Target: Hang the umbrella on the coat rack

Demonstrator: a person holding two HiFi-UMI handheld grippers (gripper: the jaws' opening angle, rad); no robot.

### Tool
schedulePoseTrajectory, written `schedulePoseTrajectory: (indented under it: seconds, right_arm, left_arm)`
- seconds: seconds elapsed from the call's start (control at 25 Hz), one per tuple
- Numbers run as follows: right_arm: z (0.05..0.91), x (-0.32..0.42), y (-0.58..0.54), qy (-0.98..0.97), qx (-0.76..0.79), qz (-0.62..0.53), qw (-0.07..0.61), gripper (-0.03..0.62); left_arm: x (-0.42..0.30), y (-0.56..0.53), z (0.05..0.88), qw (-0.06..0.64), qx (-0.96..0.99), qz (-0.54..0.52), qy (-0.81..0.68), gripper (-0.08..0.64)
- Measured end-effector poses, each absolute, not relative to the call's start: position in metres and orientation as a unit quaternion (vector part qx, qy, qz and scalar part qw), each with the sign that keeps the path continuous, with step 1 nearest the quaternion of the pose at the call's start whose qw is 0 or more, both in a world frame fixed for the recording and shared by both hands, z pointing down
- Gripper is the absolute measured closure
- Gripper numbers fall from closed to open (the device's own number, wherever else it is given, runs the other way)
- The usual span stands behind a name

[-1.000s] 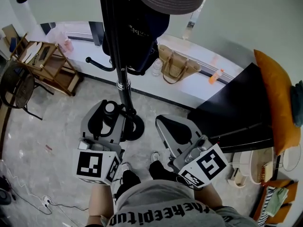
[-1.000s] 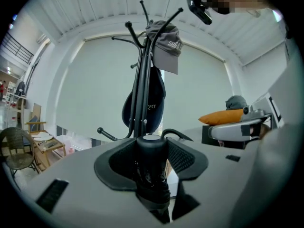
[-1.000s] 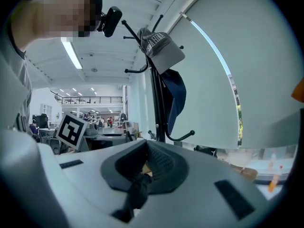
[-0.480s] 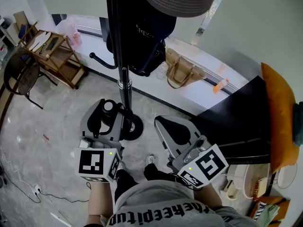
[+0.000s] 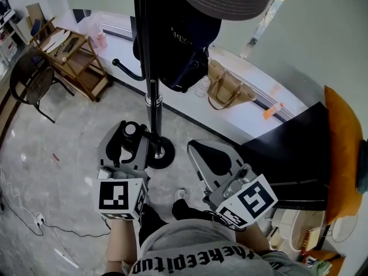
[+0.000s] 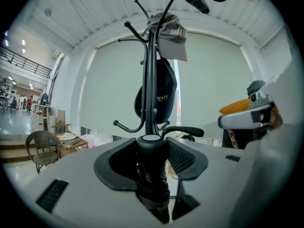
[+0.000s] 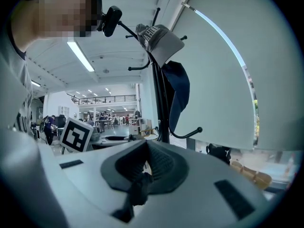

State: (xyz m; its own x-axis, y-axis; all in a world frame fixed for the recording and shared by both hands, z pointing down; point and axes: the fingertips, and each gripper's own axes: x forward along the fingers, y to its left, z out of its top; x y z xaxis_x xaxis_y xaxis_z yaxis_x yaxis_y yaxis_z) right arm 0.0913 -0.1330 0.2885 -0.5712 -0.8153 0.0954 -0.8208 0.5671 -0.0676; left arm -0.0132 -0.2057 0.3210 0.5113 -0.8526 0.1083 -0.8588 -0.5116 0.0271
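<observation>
Grey floor [image 5: 69, 171] only in head view; left tool [image 6: 153, 147] tight on umbrella [image 5: 133, 130], right tool [image 7: 146, 156] closed.

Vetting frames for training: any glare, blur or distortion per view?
Head view: sharp, evenly lit, straight lines bowed towards the edges. Left gripper view: black vignette corners, coat rack backlit against the pale wall, umbrella close to the lens dark and soft. Right gripper view: mosaic patch top left, ceiling light blown out.
</observation>
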Motion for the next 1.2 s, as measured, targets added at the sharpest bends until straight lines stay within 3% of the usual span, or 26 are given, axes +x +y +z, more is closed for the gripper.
schedulePoseTrajectory:
  seconds: [1.2]
  right_arm:
    - [0.292, 0.064, -0.16, -0.921, 0.384, 0.062, 0.025, 0.58]
  left_arm:
    - [-0.019, -0.2, 0.336, 0.025, 0.826, 0.052, -0.56, 0.353]
